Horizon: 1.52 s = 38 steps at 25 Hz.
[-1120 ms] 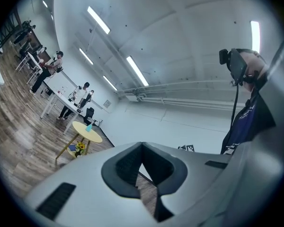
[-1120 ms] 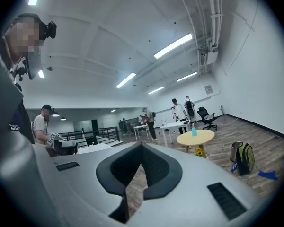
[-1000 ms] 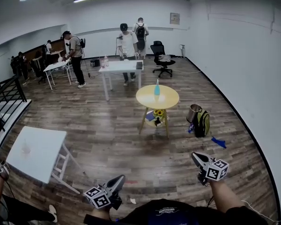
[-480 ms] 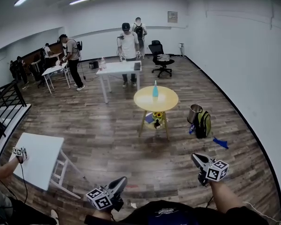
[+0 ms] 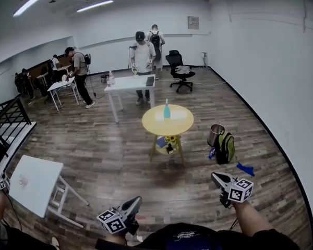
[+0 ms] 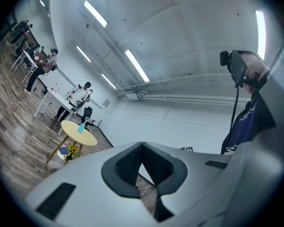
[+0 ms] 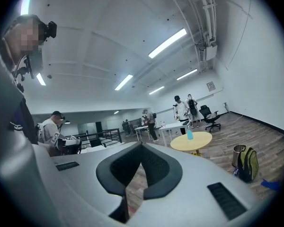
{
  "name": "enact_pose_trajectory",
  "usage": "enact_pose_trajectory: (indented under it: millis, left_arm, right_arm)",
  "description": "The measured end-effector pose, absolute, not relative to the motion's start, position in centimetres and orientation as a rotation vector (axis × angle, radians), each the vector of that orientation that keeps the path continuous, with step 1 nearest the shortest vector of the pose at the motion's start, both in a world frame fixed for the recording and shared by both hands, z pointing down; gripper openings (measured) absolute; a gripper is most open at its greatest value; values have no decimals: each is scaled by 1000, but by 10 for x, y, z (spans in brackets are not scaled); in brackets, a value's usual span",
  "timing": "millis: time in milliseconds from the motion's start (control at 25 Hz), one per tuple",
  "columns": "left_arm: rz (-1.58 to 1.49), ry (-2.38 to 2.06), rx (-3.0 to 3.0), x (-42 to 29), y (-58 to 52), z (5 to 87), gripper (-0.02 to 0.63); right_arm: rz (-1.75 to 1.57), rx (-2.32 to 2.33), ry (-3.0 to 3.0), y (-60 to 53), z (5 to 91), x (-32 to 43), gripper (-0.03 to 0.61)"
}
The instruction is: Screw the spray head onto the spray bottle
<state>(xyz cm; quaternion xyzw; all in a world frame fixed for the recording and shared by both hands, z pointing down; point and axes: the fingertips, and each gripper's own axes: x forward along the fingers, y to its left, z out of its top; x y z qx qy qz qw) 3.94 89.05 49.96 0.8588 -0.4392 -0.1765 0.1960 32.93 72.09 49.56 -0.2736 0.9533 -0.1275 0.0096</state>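
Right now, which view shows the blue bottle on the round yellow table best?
Head view: the blue bottle stands upright, unobstructed, on the round yellow table. The right gripper view shows it small and far off; the left gripper view shows only a tiny blue speck.

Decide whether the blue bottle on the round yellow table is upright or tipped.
Upright: the blue bottle stands on its base on the round yellow table, narrow top pointing up.

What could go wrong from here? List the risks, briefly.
1. The backpack and metal bin on the floor beside the yellow table could trip an approach.
2. Left gripper and right gripper are shut and empty; reaching in closed might topple the upright blue bottle.
3. No spray head is discernible from here.
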Motion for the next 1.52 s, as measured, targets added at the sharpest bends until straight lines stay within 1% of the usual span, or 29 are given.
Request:
enact_pose_trajectory:
  millis: [160, 280, 480, 680, 960, 1160, 1320, 1520]
  left_arm:
    - [-506, -1217, 2415, 86, 846, 499, 21]
    - [-496, -1212, 2416, 107, 821, 496, 21]
    - [-466, -1209, 2404, 104, 786, 504, 21]
    - [-479, -1200, 2403, 52, 740, 519, 21]
    - [-454, -1163, 2439, -62, 676, 502, 21]
    - [-438, -1126, 2462, -135, 635, 507, 21]
    - [-431, -1113, 2446, -168, 606, 506, 21]
    - [-430, -1111, 2442, -178, 560, 515, 21]
  right_arm:
    - [-411, -853, 2982, 682, 504, 372, 9]
    - [-415, -854, 2996, 662, 508, 392, 9]
    - [-453, -862, 2994, 630, 521, 392, 9]
    - [-455, -876, 2999, 590, 532, 344, 11]
    - [-412, -901, 2970, 534, 514, 227, 12]
    - [-409, -937, 2945, 500, 513, 161, 12]
    - [-416, -956, 2953, 475, 521, 127, 14]
    - [-439, -968, 2952, 431, 529, 122, 14]
